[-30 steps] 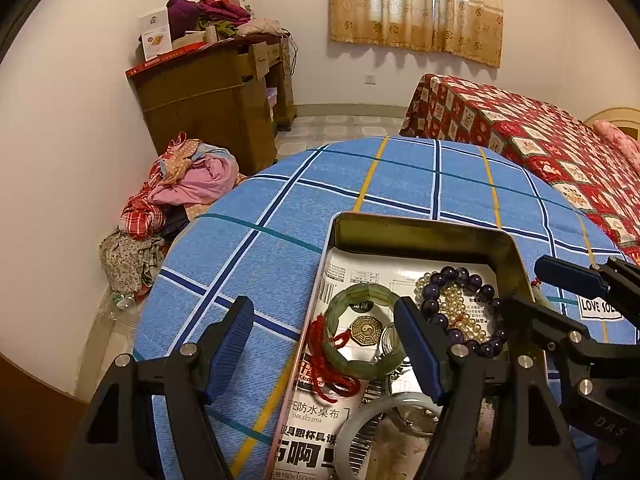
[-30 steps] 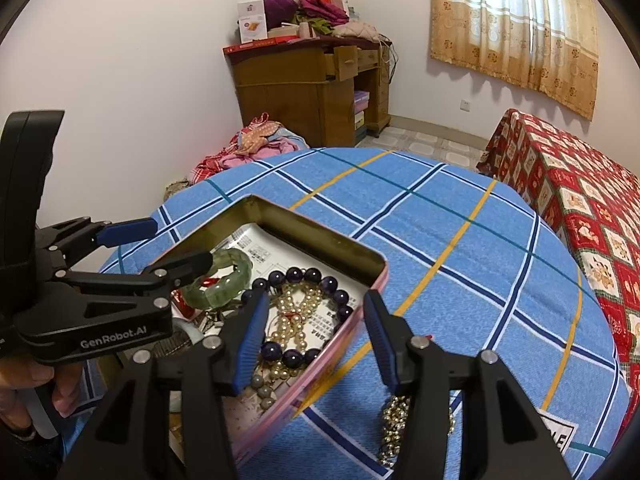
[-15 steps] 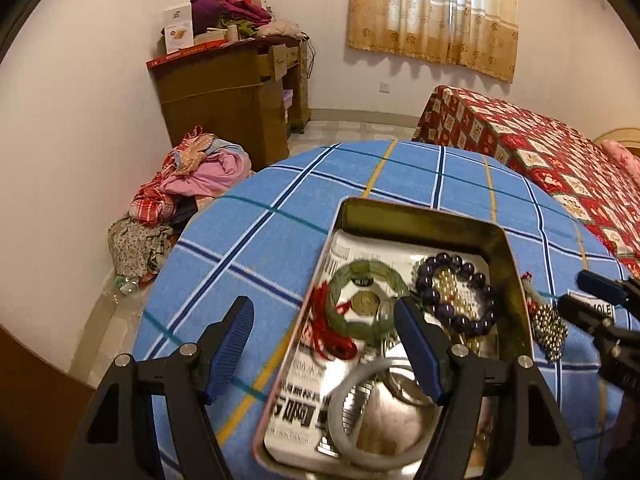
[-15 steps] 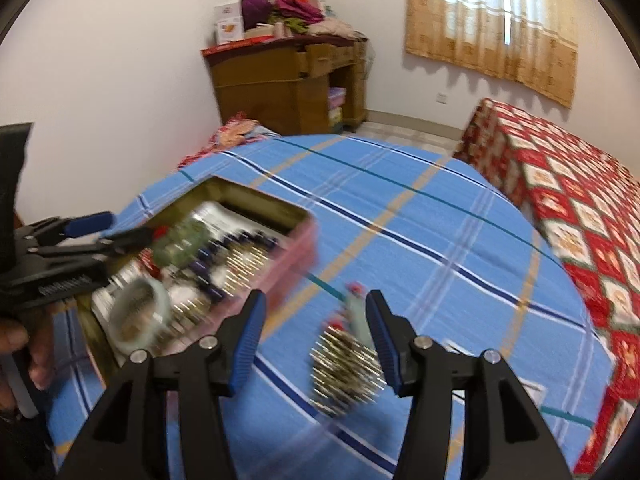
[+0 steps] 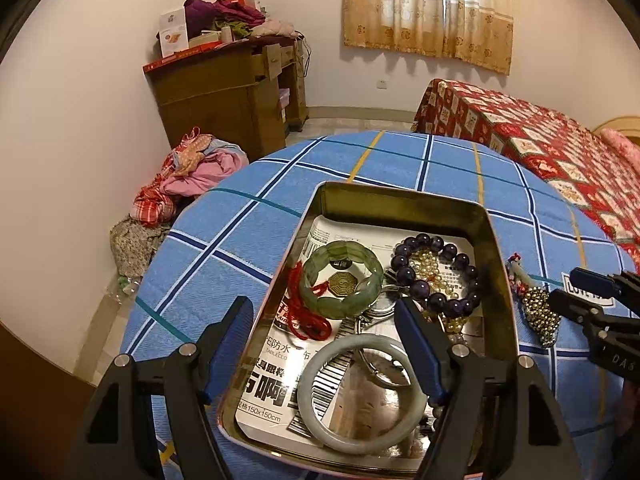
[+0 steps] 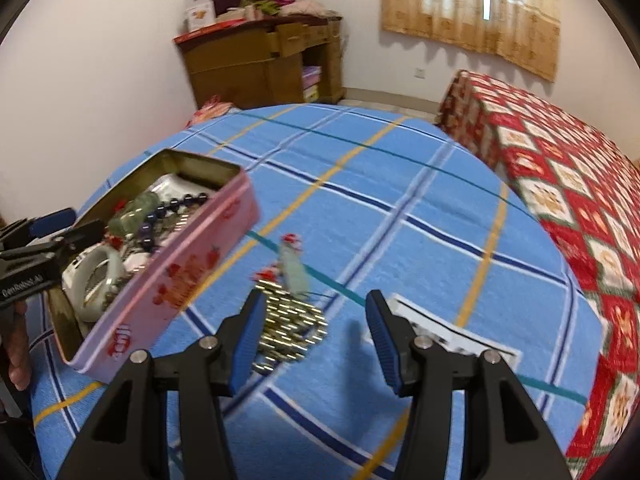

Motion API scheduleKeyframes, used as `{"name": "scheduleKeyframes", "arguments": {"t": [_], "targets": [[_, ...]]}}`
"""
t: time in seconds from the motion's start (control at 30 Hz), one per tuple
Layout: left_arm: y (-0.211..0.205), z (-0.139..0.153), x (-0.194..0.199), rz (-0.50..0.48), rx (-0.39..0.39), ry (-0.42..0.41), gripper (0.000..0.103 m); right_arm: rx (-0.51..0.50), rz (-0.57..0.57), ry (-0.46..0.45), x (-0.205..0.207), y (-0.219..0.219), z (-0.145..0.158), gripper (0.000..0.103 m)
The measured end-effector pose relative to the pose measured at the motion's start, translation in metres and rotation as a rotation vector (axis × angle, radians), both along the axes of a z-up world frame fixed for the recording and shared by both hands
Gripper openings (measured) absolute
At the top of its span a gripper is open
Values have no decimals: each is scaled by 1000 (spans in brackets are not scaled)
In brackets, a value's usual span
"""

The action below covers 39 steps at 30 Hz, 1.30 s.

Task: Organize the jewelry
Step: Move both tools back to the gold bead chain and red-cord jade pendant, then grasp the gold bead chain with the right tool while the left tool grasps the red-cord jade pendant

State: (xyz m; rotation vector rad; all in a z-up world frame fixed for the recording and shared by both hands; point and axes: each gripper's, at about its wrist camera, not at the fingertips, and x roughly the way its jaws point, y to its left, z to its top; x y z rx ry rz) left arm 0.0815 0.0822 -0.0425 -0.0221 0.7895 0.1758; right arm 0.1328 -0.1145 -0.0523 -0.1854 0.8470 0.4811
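An open pink tin [image 5: 496,272] [image 6: 188,264] sits on the blue plaid table. It holds a green jade bracelet [image 5: 340,278], a purple bead bracelet [image 5: 436,276], a red cord [image 5: 308,320] and a pale bangle [image 5: 360,394]. A gold bead necklace with a pale pendant [image 6: 290,320] [image 5: 538,312] lies on the cloth right of the tin. My left gripper [image 5: 324,348] is open and empty over the tin's near end. My right gripper [image 6: 314,338] is open and empty just above the gold necklace.
A white label card [image 6: 448,330] lies on the cloth right of the necklace. A bed with a red quilt [image 6: 560,160] stands at the right. A wooden desk [image 5: 236,92] and a clothes pile [image 5: 192,172] are beyond the table's far edge.
My right gripper has swung right, away from the tin and over the gold necklace. My left gripper has pulled back and risen, so more of the tin shows.
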Motion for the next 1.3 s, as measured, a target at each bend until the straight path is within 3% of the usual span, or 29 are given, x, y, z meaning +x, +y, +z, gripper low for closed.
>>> {"name": "scheduleKeyframes", "arguments": {"t": [0.07, 0.17, 0.23, 0.57, 0.7, 0.9, 0.97, 1.07, 1.3], "targets": [[1, 2, -1, 2, -12, -5, 73, -23, 18, 23, 0, 5, -7, 54], [-2, 10, -4, 0, 13, -32, 73, -58, 27, 36, -6, 5, -15, 22], [-9, 17, -7, -18, 16, -54, 73, -53, 9, 39, -10, -4, -12, 14], [-91, 37, 1, -255, 3, -89, 73, -86, -219, -24, -13, -83, -9, 13], [-128, 27, 15, -321, 46, -56, 73, -68, -236, -44, -11, -84, -11, 13], [-160, -4, 42, -352, 37, 52, 58, 27, -259, -23, -7, -96, -10, 13], [-164, -14, 48, -350, 37, 75, 57, 37, -261, -22, -7, -96, -10, 13], [-165, -27, 54, -344, 22, 111, 47, 37, -258, -23, -8, -96, -10, 13], [-162, -38, 60, -337, -15, 121, 46, 46, -246, -15, -8, -97, -11, 14]]}}
